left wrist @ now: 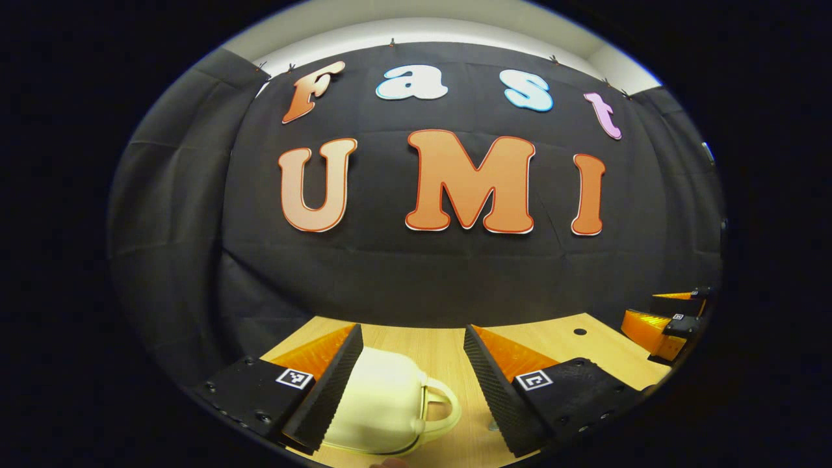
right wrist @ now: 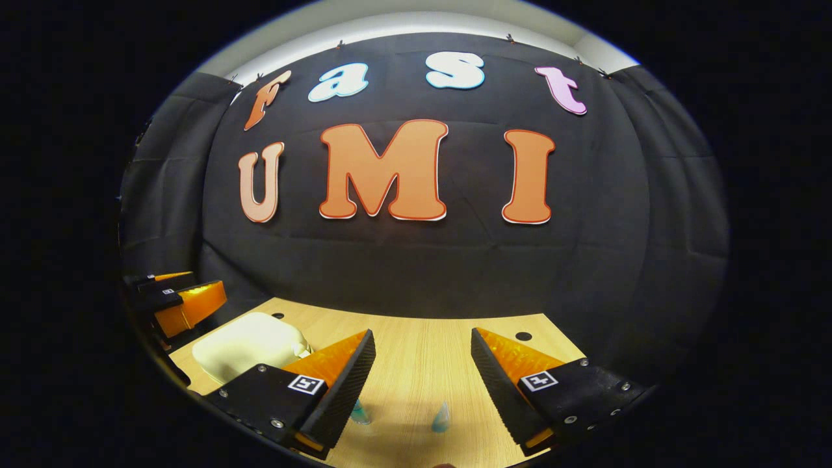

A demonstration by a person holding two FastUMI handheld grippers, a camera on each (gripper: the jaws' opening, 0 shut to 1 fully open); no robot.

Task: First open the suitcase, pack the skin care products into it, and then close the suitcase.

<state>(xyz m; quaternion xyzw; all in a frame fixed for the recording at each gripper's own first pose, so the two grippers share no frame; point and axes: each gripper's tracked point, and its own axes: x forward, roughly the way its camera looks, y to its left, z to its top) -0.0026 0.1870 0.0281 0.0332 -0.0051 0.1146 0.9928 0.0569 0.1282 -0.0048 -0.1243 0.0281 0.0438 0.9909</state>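
A small cream suitcase (left wrist: pixel 383 403) with a loop handle (left wrist: pixel 441 406) lies shut on the wooden table, low between my left gripper's (left wrist: pixel 413 348) open fingers. The right gripper view has the same suitcase (right wrist: pixel 247 344) at the left, beyond its own left finger (right wrist: pixel 344 380). My right gripper (right wrist: pixel 422 354) is open above the table with nothing between its fingers. Two teal tips of skin care items (right wrist: pixel 441 417) (right wrist: pixel 359 411) peek up at the bottom edge between those fingers. Each view catches the other gripper far off at the side: right gripper (left wrist: pixel 663 325), left gripper (right wrist: pixel 179 302).
The light wooden table (right wrist: pixel 422 364) runs back to the black cloth wall. Small dark holes (left wrist: pixel 580 331) (right wrist: pixel 522 337) mark the tabletop near the back edge.
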